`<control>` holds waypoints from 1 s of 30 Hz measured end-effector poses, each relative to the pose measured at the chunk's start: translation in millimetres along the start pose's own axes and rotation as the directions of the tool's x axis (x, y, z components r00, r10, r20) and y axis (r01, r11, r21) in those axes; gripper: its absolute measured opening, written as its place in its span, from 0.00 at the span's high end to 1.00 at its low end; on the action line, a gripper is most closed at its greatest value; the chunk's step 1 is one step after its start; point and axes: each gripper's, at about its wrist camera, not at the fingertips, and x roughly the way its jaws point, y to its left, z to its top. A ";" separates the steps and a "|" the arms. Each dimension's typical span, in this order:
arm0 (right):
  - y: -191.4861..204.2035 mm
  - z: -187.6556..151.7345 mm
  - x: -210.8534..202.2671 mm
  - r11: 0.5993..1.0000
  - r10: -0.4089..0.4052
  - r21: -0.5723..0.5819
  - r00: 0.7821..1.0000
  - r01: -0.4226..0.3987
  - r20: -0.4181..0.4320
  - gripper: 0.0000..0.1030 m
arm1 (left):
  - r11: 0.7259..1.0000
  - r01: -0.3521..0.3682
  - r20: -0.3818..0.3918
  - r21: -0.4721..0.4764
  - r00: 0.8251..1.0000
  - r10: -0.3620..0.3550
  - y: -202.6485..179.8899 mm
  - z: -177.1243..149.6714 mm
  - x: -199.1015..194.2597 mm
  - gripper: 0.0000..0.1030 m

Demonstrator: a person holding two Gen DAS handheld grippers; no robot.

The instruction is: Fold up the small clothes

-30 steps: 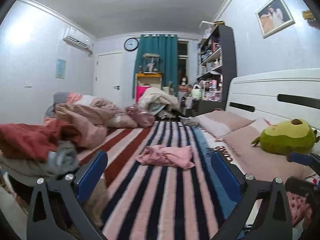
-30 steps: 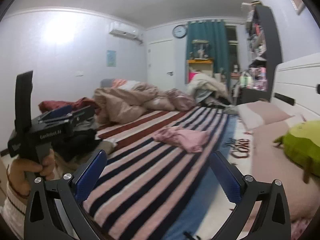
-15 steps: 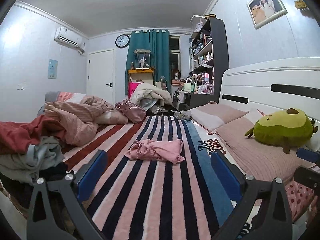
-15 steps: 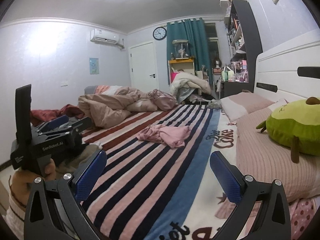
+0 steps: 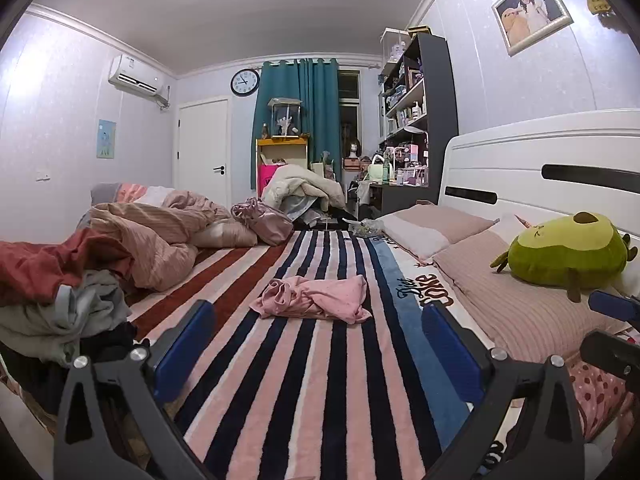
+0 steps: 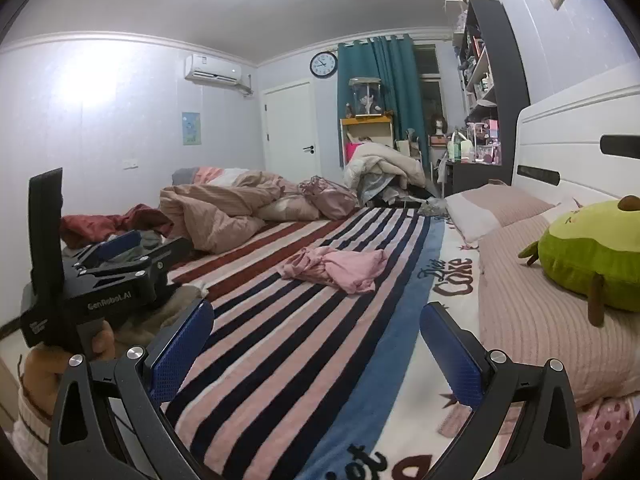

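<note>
The left gripper [image 5: 316, 344] is held released, its 2 blue pads spread wide with nothing between them. The right gripper [image 6: 316, 344] is likewise released and empty. A crumpled pink garment [image 5: 314, 299] is seen lying on the striped blanket [image 5: 320, 392] of the bed, ahead of both grippers and apart from them. A pile of clothes [image 5: 52, 304] is seen to the left of the left gripper
</note>
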 end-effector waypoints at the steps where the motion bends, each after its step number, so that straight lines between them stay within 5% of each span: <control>1: 1.4 0.3 0.2 1.000 0.001 0.000 1.000 -0.001 0.001 0.00 | 1.000 0.001 0.004 -0.001 1.000 -0.001 0.6 0.2 -0.9 0.01; 30: -9.5 -8.4 -21.9 0.997 -0.063 0.036 0.998 0.062 0.023 0.00 | 1.000 0.002 0.010 0.021 1.000 -0.003 -7.2 -6.6 -11.3 0.01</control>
